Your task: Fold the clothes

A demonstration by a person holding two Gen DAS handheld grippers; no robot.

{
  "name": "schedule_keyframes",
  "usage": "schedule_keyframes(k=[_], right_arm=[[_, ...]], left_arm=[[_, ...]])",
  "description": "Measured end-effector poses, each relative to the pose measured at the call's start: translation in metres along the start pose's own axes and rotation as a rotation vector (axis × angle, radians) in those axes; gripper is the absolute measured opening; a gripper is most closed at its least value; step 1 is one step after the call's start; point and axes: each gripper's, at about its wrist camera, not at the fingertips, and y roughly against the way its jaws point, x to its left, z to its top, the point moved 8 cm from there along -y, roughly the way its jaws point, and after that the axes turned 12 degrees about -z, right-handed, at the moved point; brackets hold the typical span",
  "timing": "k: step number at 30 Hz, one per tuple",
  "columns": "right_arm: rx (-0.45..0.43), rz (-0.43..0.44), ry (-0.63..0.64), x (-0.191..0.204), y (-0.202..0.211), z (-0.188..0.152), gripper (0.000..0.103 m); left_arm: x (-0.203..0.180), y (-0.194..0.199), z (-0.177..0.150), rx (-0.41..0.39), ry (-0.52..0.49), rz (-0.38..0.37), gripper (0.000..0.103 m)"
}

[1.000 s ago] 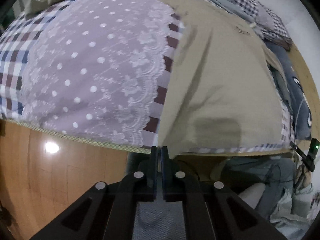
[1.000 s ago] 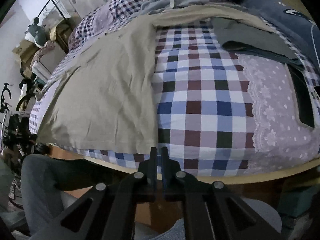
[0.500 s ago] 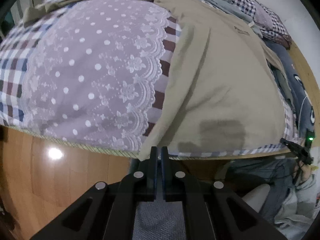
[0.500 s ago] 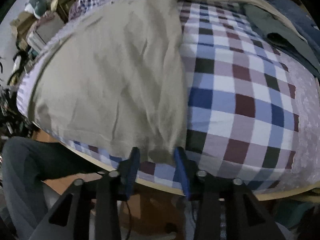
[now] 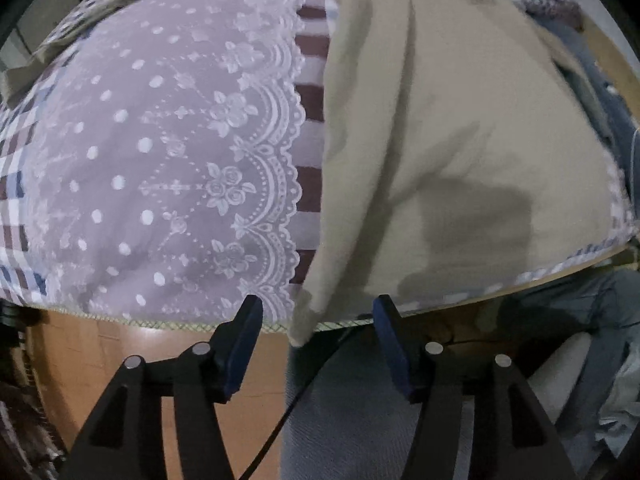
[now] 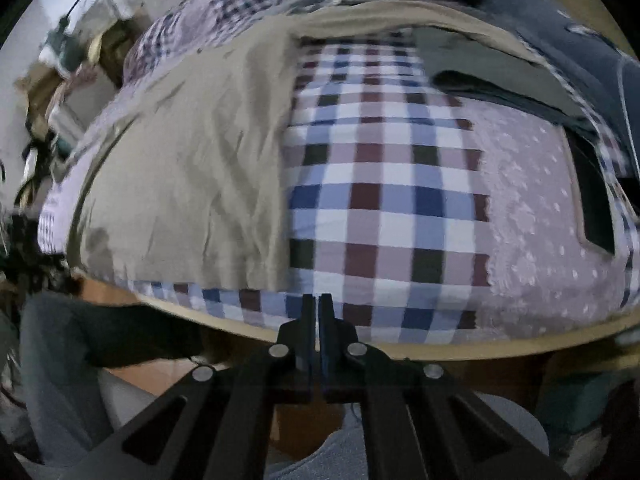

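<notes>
Here, khaki garment [image 5: 460, 128] atop checked bedspread [image 6: 380, 200]

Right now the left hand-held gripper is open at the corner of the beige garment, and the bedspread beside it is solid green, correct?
Not the bedspread: the left wrist view shows plaid under a lilac lace panel. The left hand-held gripper, its jaws just opened, does flank the beige garment corner.

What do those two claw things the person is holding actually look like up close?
Both look alike: the left claw and right claw are matte black, with angled struts, silver rivets and flat fingers lined with dark blue pads. A thin black cable trails below the left one.
</notes>
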Motion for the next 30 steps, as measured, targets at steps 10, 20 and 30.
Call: schedule_keyframes(k=[10,20,30], right_arm=[[0.062,0.028,0.083,0.045,-0.035,0.008,0.043],[0.103,-0.009,0.175,0.079,-0.074,0.008,0.000],[-0.049,0.059,0.084,0.040,0.025,0.018,0.000]], left_arm=[[0.004,0.015,0.000,-0.051,0.036,-0.039,0.002],[-0.001,0.046,-0.008,-0.089,0.044,-0.125,0.002],[0.005,0.090,-0.011,-0.189,0.134,-0.336,0.002]])
